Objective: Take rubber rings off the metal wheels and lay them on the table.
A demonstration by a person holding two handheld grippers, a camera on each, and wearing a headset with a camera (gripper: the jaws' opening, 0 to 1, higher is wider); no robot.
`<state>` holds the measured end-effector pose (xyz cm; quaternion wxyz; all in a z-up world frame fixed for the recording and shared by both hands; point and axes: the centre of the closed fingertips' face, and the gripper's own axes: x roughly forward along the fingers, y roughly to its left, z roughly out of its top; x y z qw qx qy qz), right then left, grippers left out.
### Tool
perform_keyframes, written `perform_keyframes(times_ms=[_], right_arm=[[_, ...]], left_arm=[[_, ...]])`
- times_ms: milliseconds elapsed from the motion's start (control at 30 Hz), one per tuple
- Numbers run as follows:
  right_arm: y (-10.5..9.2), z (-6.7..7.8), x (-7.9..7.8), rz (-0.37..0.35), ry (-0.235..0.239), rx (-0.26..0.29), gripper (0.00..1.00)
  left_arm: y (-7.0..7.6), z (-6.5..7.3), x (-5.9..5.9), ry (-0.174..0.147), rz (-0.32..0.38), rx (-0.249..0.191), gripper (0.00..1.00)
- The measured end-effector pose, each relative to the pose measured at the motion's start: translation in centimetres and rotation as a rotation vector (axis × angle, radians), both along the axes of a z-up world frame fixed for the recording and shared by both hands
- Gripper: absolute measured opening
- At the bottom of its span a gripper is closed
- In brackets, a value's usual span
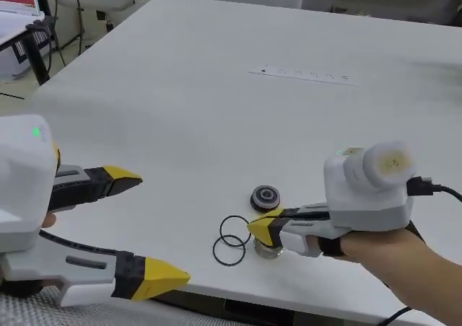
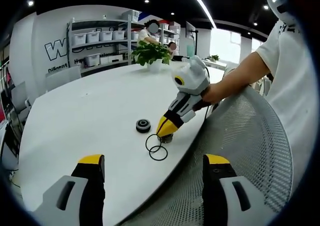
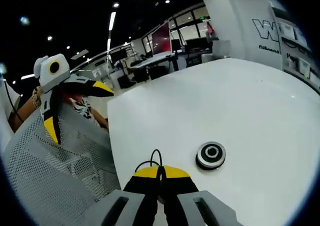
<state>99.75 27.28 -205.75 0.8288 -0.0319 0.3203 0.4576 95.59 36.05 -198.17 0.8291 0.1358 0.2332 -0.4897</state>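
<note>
My right gripper (image 1: 254,228) is shut low over the table, and a thin black loop of rubber ring (image 3: 152,158) comes out from between its yellow tips. A bare metal wheel (image 1: 269,250) sits right under those tips. Two loose rubber rings (image 1: 229,251) lie overlapping on the table just ahead of them. A second wheel (image 1: 266,197), still wearing black rubber, lies flat a little farther back, also seen in the right gripper view (image 3: 210,155). My left gripper (image 1: 153,226) hovers open near the front table edge, well left of the rings, with nothing between its jaws.
The white table (image 1: 216,95) stretches far back and to both sides, with a faint printed strip (image 1: 303,75) near its far part. Its front edge runs just below the rings. A mesh chair back (image 2: 240,151) stands by that edge.
</note>
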Motion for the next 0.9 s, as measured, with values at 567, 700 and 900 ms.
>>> perform_keyframes(times_ms=[567, 700, 900], right_arm=[[0.2, -0.6, -0.2, 0.065, -0.072, -0.101, 0.12], [-0.1, -0.5, 0.0, 0.067, -0.094, -0.115, 0.12], [-0.7, 0.2, 0.8, 0.024, -0.093, -0.092, 0.11]], left_arm=[[0.1, -0.2, 0.0, 0.009, 0.010, 0.008, 0.76], [0.2, -0.2, 0.1, 0.008, 0.013, 0.009, 0.76], [0.2, -0.2, 0.1, 0.008, 0.015, 0.009, 0.76]])
